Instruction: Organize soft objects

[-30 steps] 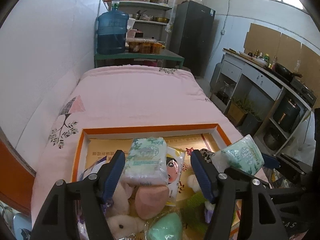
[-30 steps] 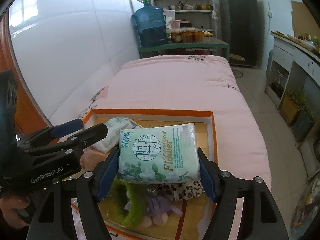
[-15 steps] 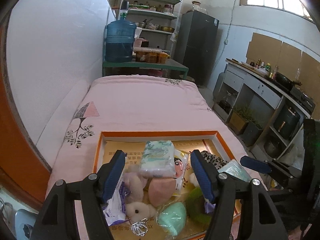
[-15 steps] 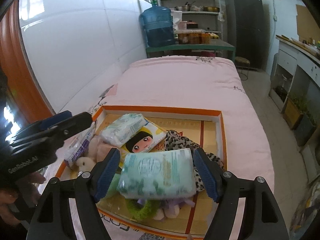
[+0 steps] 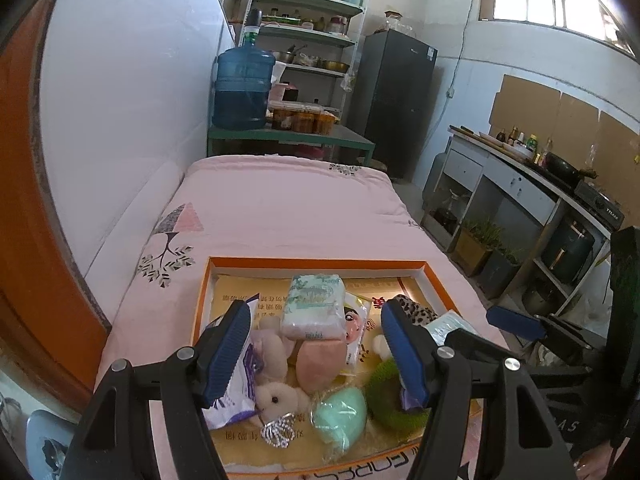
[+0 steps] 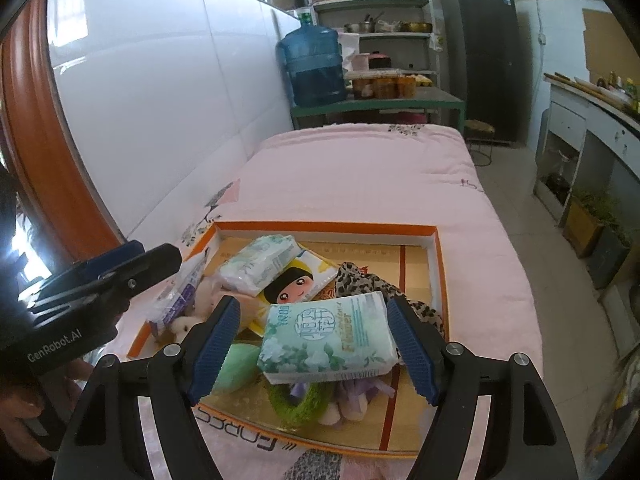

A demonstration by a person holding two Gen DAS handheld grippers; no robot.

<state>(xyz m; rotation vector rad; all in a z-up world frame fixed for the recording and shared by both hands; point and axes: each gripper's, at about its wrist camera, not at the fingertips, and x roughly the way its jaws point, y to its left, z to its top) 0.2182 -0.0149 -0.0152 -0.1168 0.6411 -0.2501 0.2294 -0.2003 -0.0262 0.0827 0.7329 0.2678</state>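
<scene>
Tissue packs (image 6: pixel 330 336) x2 in box (image 6: pixel 436 264); both hand-held grippers (image 6: pixel 314 344) wide, empty.

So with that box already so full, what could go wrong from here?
The tissue pack lies loosely on top of the pile between the open right gripper fingers, so it might slide off. The orange box is crowded, so either gripper could nudge neighbours like the green ring. The left gripper hovers close.

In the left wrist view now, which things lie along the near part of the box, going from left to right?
Purple-and-white packet → small plush toy → mint green sponge → green fuzzy ring.
</scene>
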